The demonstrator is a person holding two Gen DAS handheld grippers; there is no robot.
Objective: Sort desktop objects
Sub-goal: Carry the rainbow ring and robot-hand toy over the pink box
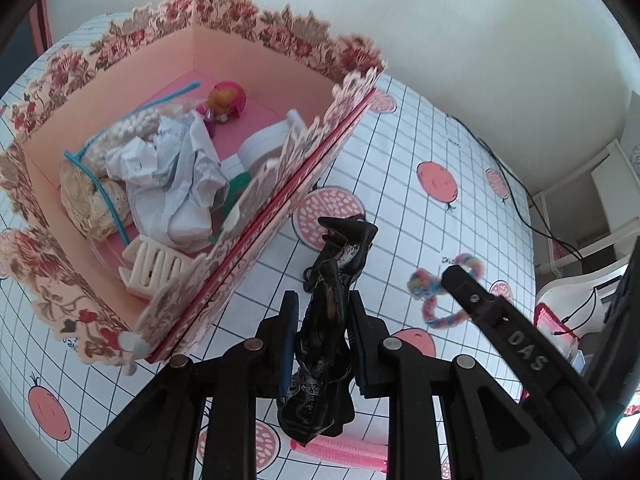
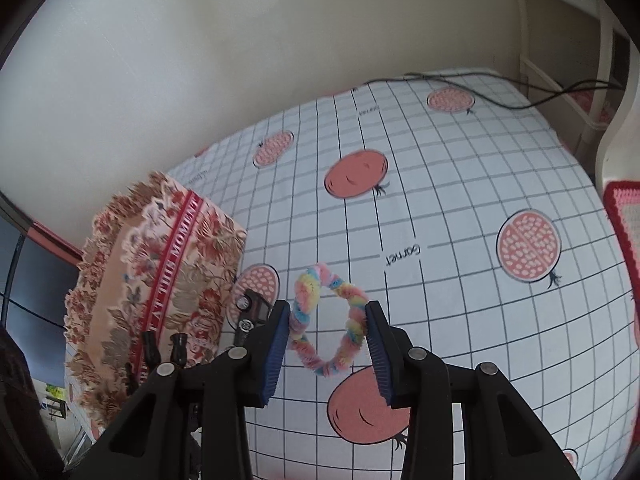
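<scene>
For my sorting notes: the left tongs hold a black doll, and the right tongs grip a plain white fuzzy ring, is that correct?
Nearly. The fuzzy ring in the right tongs is not plain white but pastel rainbow: pink, yellow and blue, as the right wrist view shows. The left tongs do hold the black doll.

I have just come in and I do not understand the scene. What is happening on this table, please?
A person is tidying small things into a flowered box with two hand-held grippers. The left gripper is shut on a black toy beside the box. The right gripper is clamped on a rainbow fuzzy ring, above the checked tablecloth. The box already holds crumpled paper and a small doll.
</scene>
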